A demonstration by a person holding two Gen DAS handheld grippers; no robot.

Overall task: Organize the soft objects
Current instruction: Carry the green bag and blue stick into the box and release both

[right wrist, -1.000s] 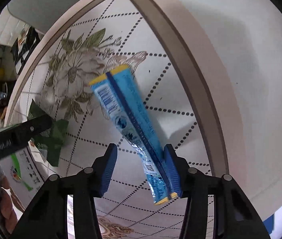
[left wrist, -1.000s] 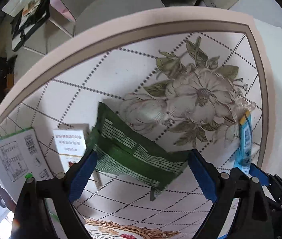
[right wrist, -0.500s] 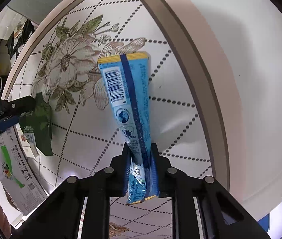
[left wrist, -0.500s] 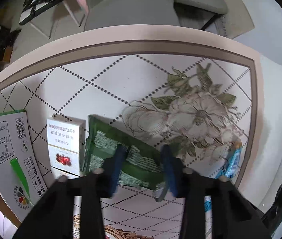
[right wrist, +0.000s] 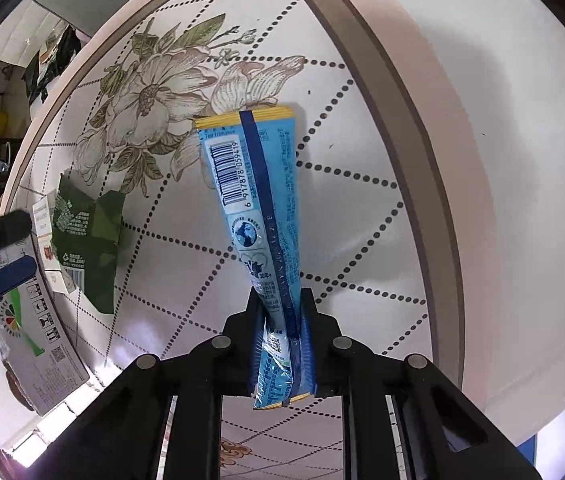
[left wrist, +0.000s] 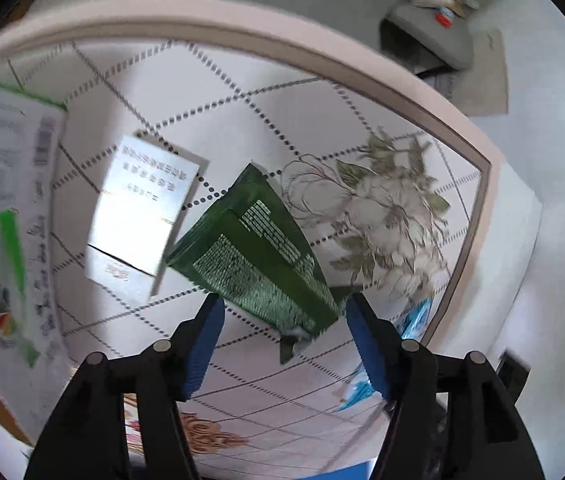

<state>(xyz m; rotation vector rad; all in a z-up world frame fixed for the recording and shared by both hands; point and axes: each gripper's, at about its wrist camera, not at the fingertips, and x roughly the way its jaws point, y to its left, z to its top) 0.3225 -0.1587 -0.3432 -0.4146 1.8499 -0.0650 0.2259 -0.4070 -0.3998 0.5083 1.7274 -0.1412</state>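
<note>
The right gripper (right wrist: 282, 300) pinches the blue packet (right wrist: 258, 200); lift it slowly. The left gripper (left wrist: 284, 312) has just been opening, spread around the green pouch (left wrist: 258, 256), probably not touching it.

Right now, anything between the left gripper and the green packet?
Nothing visible. The left gripper has just been opening, and the green packet lies on the table ahead of its fingers, pads not touching it. A white box sits beside the packet, not in between.

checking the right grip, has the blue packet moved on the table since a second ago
Yes. The blue packet has swung upright in the right wrist view: its yellow end now meets the printed flower, and the right gripper pinches its lower part.
</note>
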